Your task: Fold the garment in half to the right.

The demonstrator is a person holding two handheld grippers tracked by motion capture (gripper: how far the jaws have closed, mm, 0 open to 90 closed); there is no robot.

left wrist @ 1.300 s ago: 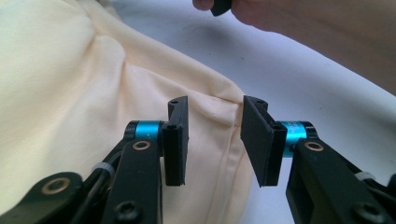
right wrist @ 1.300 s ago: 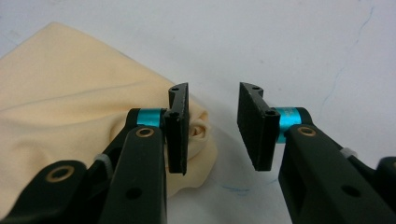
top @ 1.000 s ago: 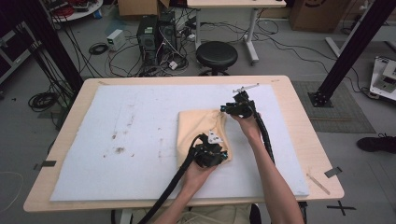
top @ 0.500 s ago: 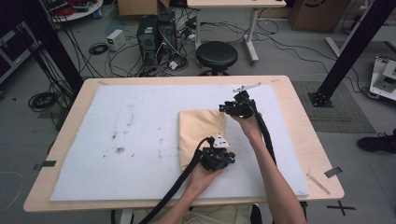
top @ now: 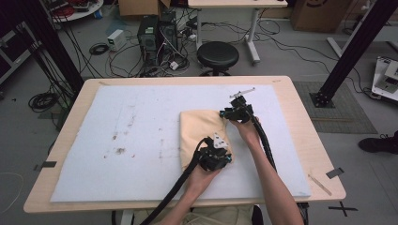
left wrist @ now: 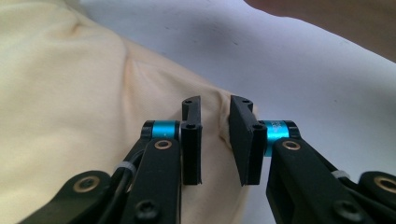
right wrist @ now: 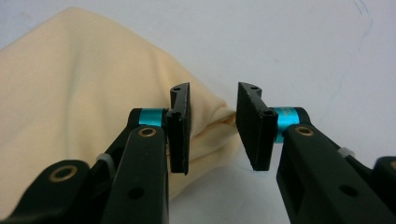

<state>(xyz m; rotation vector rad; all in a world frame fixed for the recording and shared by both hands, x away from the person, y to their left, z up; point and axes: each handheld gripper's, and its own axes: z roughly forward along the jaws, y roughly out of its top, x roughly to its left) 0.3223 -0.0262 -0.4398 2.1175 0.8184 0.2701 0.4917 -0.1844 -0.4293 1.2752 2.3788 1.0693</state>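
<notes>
A pale yellow folded cloth (top: 199, 131) lies flat on the white mat (top: 141, 122). My left gripper (top: 219, 144) is at the cloth's near right corner. In the left gripper view its jaws (left wrist: 215, 135) have just been opening; a narrow gap straddles a ridge of cloth (left wrist: 70, 107) and the pads do not press it. My right gripper (top: 224, 114) is at the far right corner. In the right gripper view its jaws (right wrist: 214, 126) have just been closing and stand apart, with the corner of the cloth (right wrist: 79, 93) between them, untouched.
The mat covers most of a wooden table (top: 305, 140) and has some dark stains (top: 119, 151) left of the cloth. A round stool (top: 217, 54), computers and cables are on the floor beyond the far edge.
The left hand has shifted slightly to the right along the cloth's near edge. The right hand has stayed at the far right corner. The cloth lies as before.
</notes>
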